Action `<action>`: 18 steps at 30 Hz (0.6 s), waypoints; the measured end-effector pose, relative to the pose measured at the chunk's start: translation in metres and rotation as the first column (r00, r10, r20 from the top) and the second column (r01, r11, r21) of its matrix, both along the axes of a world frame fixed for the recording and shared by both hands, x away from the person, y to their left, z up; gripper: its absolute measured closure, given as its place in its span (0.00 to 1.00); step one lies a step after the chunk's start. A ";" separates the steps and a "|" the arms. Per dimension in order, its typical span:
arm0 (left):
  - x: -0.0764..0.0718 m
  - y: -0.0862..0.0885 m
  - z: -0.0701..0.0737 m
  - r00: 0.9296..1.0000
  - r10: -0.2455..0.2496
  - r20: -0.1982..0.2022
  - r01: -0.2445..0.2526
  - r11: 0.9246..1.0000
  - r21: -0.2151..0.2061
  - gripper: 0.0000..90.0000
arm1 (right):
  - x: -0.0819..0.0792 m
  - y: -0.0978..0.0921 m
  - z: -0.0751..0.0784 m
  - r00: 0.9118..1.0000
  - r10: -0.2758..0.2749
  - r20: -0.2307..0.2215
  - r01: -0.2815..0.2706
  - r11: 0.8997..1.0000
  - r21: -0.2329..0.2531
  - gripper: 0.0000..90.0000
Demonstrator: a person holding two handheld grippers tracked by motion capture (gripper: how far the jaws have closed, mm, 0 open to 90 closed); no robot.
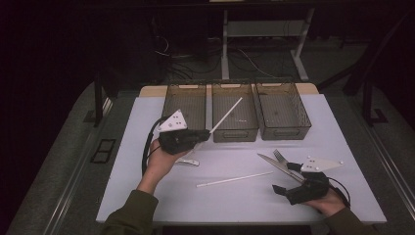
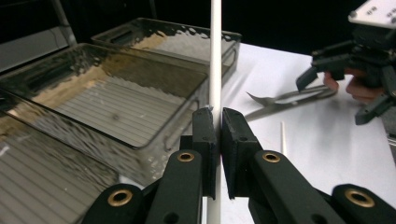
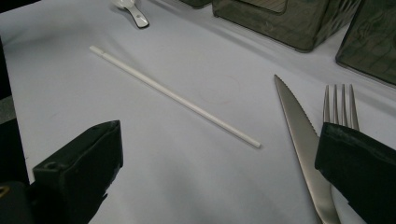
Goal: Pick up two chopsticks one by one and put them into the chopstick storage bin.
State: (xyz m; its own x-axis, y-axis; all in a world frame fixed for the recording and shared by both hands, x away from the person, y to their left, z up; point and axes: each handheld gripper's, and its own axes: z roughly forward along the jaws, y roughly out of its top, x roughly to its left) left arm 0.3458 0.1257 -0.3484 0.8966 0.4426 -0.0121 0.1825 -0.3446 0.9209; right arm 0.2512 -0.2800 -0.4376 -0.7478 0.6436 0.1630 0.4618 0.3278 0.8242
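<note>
Above the middle bin's (image 1: 235, 117) near rim, left claw (image 2: 218, 126) clamps white stick (image 2: 215, 56); right claw (image 3: 210, 163) gapes.

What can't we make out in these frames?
- Spoon: high view, mostly hidden under the left tool; right gripper view, cut off by the top edge.
- Chopstick tip: left gripper view, cut off at the top edge.
- Fork handle: right gripper view, behind the right tool's jaw.
- Knife handle: cut off at the bottom edge.
</note>
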 end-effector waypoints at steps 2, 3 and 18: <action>0.005 0.002 0.003 1.000 0.014 -0.003 -0.014 1.000 -0.006 0.93 | 0.000 0.000 0.000 1.000 -0.001 -0.003 0.001 1.000 0.000 0.01; 0.007 0.003 0.004 1.000 0.019 -0.003 -0.019 1.000 -0.005 0.93 | 0.000 0.000 0.000 1.000 0.000 0.003 0.000 1.000 -0.001 0.01; 0.054 0.012 0.033 0.995 0.101 0.010 -0.101 0.994 0.039 0.93 | 0.000 -0.002 0.001 1.000 -0.006 0.009 0.006 1.000 0.009 0.01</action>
